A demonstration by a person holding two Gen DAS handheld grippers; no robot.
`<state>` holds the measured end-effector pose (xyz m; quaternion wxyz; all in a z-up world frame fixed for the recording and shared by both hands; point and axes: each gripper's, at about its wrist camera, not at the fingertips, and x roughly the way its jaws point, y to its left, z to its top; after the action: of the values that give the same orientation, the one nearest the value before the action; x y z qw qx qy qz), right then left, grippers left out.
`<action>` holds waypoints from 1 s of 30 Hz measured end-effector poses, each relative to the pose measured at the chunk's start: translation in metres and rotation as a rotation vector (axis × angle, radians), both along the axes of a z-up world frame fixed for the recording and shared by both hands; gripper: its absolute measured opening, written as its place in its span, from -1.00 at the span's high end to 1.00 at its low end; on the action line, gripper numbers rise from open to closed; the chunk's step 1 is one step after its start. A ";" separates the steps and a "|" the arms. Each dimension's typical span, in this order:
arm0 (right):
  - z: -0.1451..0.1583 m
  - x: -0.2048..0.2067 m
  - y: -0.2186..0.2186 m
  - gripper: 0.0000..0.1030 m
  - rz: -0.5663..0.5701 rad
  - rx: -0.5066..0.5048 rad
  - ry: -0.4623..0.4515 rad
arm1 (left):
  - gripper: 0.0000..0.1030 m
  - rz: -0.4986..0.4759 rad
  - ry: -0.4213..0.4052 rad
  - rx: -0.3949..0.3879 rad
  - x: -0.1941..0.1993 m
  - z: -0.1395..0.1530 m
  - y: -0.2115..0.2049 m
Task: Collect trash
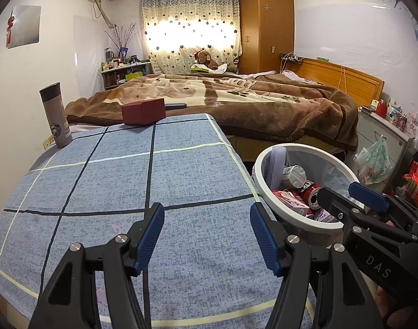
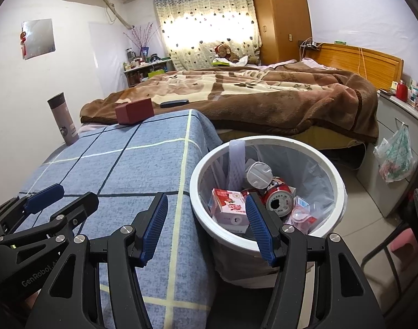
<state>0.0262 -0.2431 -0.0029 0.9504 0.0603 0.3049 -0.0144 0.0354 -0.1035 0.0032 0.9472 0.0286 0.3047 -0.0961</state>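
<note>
A white trash bin (image 2: 335, 175) with a clear liner stands on the floor at the right edge of the blue checked table (image 2: 143, 164). It holds a red can (image 2: 279, 198), a pink carton (image 2: 230, 208), a white cup (image 2: 258, 175) and wrappers. The bin also shows in the left wrist view (image 1: 263, 161). My left gripper (image 1: 207, 235) is open and empty above the table (image 1: 126, 181). My right gripper (image 2: 207, 226) is open and empty, straddling the table edge and the bin's near rim. It also shows in the left wrist view (image 1: 343, 194).
A grey thermos (image 1: 56, 115) stands at the table's far left. A dark red box (image 1: 143, 111) sits at the far edge. A bed with a brown blanket (image 1: 236, 96) lies behind. A cabinet with a hanging plastic bag (image 2: 395, 156) stands right of the bin.
</note>
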 end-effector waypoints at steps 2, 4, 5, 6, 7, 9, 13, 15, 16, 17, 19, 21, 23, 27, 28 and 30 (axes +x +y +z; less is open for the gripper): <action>0.001 0.000 0.000 -0.17 0.000 0.002 -0.002 | -0.30 0.000 -0.001 0.000 0.000 0.000 0.001; 0.001 0.000 0.000 -0.17 0.001 -0.001 -0.002 | -0.30 -0.001 -0.001 0.000 0.000 0.000 0.001; 0.000 0.000 0.000 -0.17 0.000 -0.002 -0.003 | -0.30 0.000 -0.001 0.000 0.000 0.000 0.001; 0.000 0.000 0.000 -0.17 0.001 -0.001 -0.003 | -0.30 0.001 -0.002 0.001 0.000 0.000 0.000; 0.001 0.000 0.000 -0.17 0.001 -0.001 -0.003 | -0.30 -0.001 -0.001 0.002 0.000 0.000 0.000; 0.000 0.000 0.000 -0.17 0.000 -0.002 -0.003 | -0.30 -0.002 0.000 -0.001 -0.001 0.000 0.001; 0.000 0.000 0.000 -0.17 0.000 -0.002 -0.002 | -0.30 0.000 0.003 0.004 -0.003 0.000 0.000; 0.000 0.000 0.000 -0.17 0.000 -0.001 -0.003 | -0.30 0.001 0.003 0.004 -0.003 0.000 0.000; 0.001 0.000 0.001 -0.17 0.001 -0.002 -0.003 | -0.30 0.000 0.002 0.004 -0.003 0.000 -0.001; 0.000 0.000 0.000 -0.17 -0.001 -0.004 -0.002 | -0.30 -0.001 0.002 0.004 -0.003 0.000 -0.001; 0.001 -0.001 0.000 -0.17 0.000 0.002 -0.004 | -0.30 0.001 0.002 0.005 -0.003 0.000 -0.001; 0.000 -0.001 0.000 -0.17 0.000 -0.001 -0.003 | -0.30 0.000 0.002 0.004 -0.003 0.000 0.000; 0.001 -0.001 0.000 -0.17 0.001 0.001 -0.004 | -0.30 0.001 0.003 0.006 -0.003 0.000 -0.001; 0.001 -0.001 0.000 -0.17 0.000 0.000 -0.004 | -0.30 -0.001 0.001 0.005 -0.003 0.000 -0.001; 0.001 -0.001 0.000 -0.17 0.002 0.001 -0.005 | -0.30 0.000 0.001 0.005 -0.003 0.000 0.000; 0.001 -0.001 0.002 -0.17 0.004 -0.001 -0.006 | -0.30 0.000 0.002 0.005 -0.003 0.000 -0.001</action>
<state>0.0252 -0.2410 -0.0019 0.9514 0.0593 0.3021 -0.0127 0.0326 -0.1041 0.0028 0.9468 0.0311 0.3058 -0.0955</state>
